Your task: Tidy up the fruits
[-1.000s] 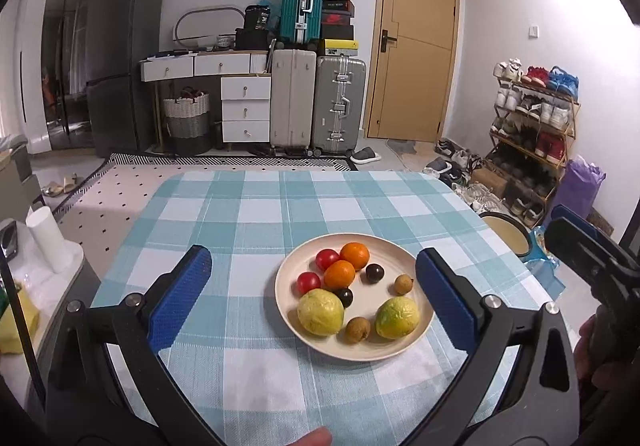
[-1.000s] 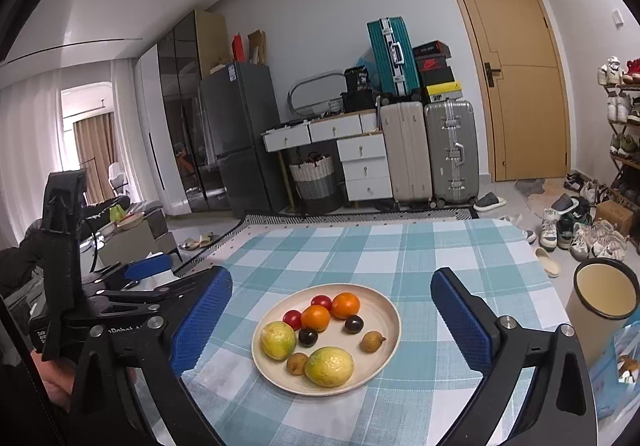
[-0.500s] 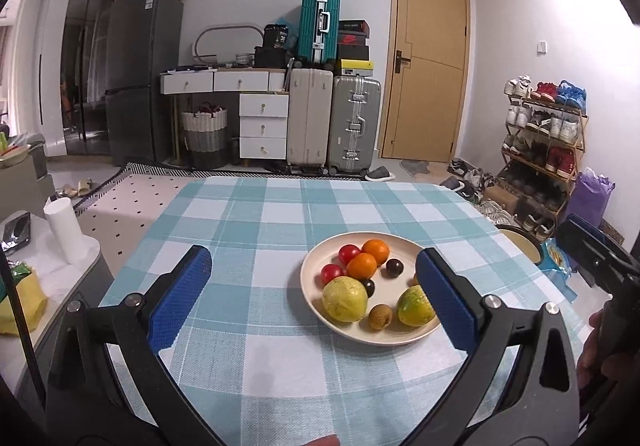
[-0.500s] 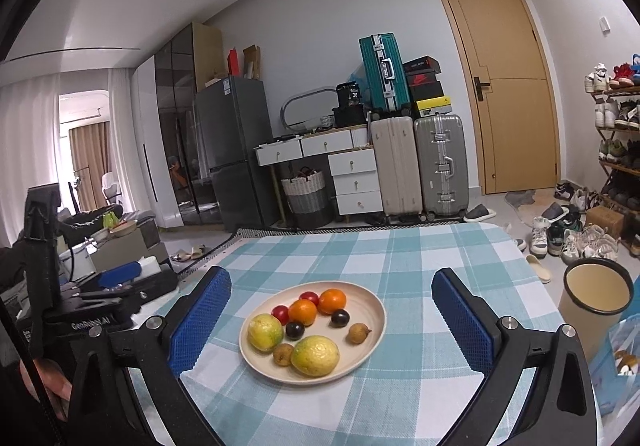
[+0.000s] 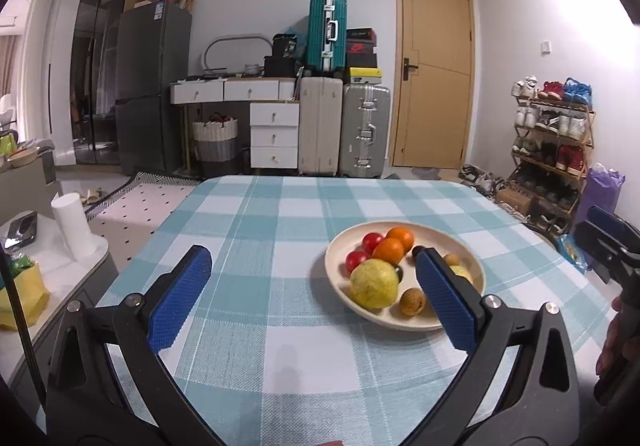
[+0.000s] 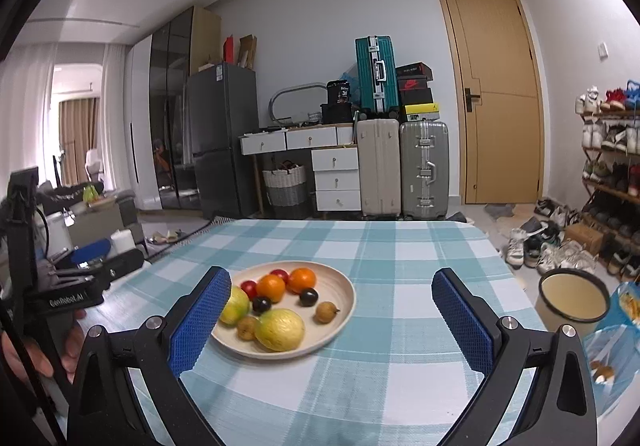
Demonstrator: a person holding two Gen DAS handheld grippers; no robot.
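Beside plate (image 6: 344, 298): bare checked tablecloth (image 6: 400, 246)

Left gripper (image 5: 314, 296) wide open above checked tablecloth (image 5: 260, 230); cream plate (image 5: 336, 246) of fruit beside right blue pad (image 5: 446, 296).

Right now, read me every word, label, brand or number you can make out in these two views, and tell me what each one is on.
"GenRobot.AI": white print on the body of the left gripper, seen from the right wrist view.
"36": white number on the black box on the desk.
Fridge sticker: too small to read.
Stacked shoe boxes: red logos, lettering too blurred to read.
Nothing readable on the plate or tablecloth.
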